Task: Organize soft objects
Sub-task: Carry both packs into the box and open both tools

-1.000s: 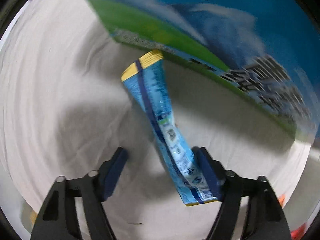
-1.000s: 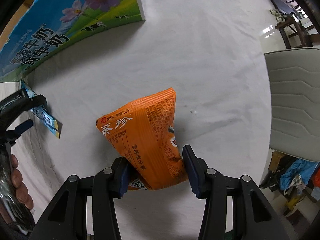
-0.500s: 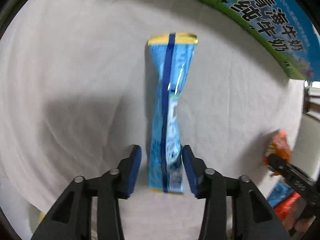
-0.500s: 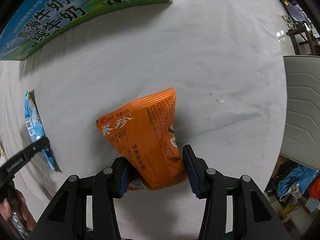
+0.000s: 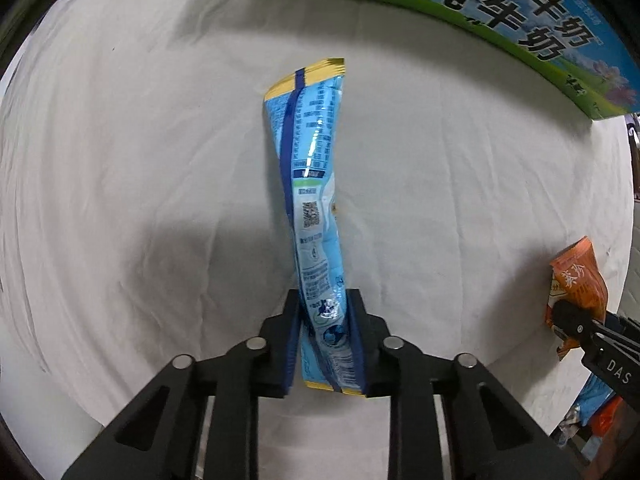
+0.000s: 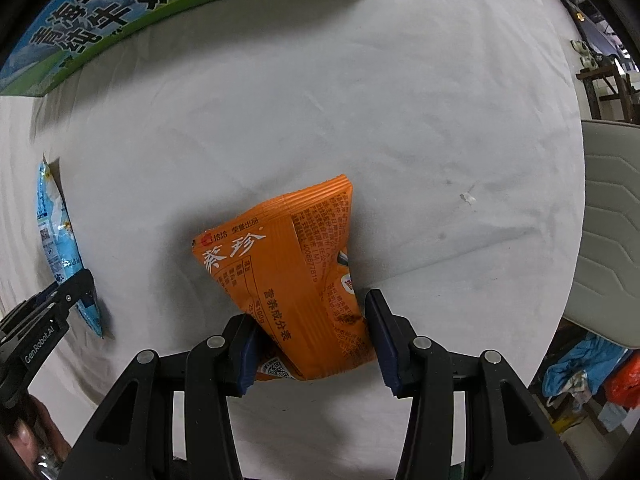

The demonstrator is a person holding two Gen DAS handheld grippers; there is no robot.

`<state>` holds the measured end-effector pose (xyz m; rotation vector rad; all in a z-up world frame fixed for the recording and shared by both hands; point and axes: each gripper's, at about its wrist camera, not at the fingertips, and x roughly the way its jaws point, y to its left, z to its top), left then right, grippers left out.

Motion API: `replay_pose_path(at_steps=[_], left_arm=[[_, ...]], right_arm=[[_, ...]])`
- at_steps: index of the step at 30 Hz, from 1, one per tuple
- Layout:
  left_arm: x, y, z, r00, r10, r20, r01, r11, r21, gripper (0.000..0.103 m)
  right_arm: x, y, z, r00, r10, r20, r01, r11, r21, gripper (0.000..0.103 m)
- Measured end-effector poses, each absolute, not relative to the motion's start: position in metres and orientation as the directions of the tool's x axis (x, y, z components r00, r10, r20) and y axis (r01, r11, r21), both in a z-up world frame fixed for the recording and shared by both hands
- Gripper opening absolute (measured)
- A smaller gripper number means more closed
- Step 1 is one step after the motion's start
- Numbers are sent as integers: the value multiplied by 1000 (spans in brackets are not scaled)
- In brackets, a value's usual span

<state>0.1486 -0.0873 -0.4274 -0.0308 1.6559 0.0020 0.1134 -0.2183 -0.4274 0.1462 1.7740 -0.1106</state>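
A long blue snack packet with yellow ends hangs over the white cloth, pinched at its near end by my left gripper, which is shut on it. An orange snack packet is clamped at its lower part by my right gripper, shut on it. The right wrist view shows the blue packet and the left gripper at the far left. From the left wrist view, the orange packet and the right gripper sit at the right edge.
A blue and green milk carton box lies along the far side of the white-clothed table. Beyond the table's right edge stand a grey chair and bags on the floor. A person's fingers show at lower left.
My left gripper's jaws have come together onto the blue packet and it slid away from the box. My right gripper has sunk a little with the orange packet.
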Motion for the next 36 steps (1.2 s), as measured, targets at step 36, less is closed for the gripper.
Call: replay_pose_path(at_steps=[36], left_arm=[[249, -48, -208, 346, -301, -889, 6, 948, -319, 15]], right_arm=[[199, -178, -237, 152, 172, -973, 24, 984, 177, 35]])
